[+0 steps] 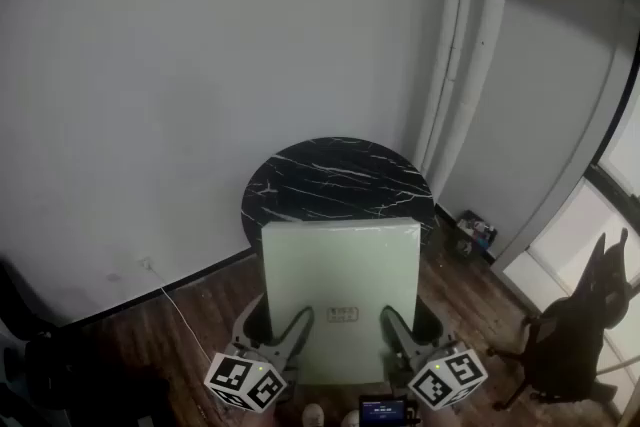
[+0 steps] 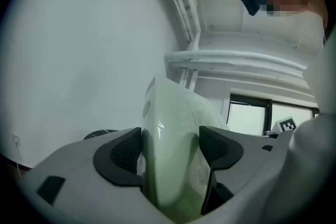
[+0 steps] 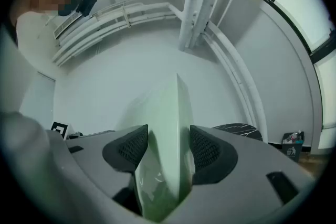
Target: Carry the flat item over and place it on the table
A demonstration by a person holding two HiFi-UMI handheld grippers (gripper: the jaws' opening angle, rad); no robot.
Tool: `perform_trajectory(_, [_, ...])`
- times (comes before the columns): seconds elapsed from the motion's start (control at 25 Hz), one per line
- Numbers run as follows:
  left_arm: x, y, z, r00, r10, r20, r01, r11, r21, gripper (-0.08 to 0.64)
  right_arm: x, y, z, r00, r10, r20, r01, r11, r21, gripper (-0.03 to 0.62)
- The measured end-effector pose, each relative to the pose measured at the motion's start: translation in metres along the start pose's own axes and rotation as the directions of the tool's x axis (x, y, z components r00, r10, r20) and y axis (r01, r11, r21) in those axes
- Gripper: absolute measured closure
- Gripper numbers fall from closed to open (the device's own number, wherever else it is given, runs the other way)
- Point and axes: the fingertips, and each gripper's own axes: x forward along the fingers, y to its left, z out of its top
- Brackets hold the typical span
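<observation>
Fingers (image 2: 123, 152) of the left gripper (image 2: 170, 139) are spread wide and pinch a pale green flat square panel (image 2: 173, 123) from both sides. The dark bumpy pads press on its two faces. Fingers (image 3: 207, 152) of the right gripper (image 3: 168, 141) are wide too and pinch the same panel (image 3: 168, 113) in the same way.

From the head view, the panel (image 1: 340, 275) lies flat and level in front of the person. The left gripper (image 1: 272, 325) holds its near left corner and the right gripper (image 1: 408, 330) holds its near right corner. A small white label sits close to the near edge, between the two grippers. Each gripper has a white cube with black square marks, one on the left (image 1: 245, 383) and one on the right (image 1: 447, 377).

The far edge of the panel covers the near side of a round black stone tabletop with thin white lines (image 1: 335, 177). I cannot tell if the panel touches it.

The tabletop stands near a plain white wall (image 1: 200, 65), over a brown wooden floor (image 1: 190, 325). White pipes (image 1: 460, 65) run up the wall behind it. A thin white cord (image 1: 175, 300) lies on the floor on the left. A black chair (image 1: 575, 320) stands far off to the right, by a bright window.
</observation>
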Motion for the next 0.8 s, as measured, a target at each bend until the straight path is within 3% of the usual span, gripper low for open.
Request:
perform_trajectory(0.4, [0.000,-0.017,-0.003,1.000,-0.010,-0.007,0.010,1.000,0.010,0.218,-0.015,-0.008,0.004,1.000,-0.001,0.006,0.001,1.000,0.014,0.374])
perform_trajectory(0.8, [0.001,-0.033,-0.022,0.999,0.025,-0.042,-0.025,1.000,0.006,0.218,-0.028,-0.028,-0.007,1.000,0.007,-0.029,-0.005,0.999,0.051,0.374])
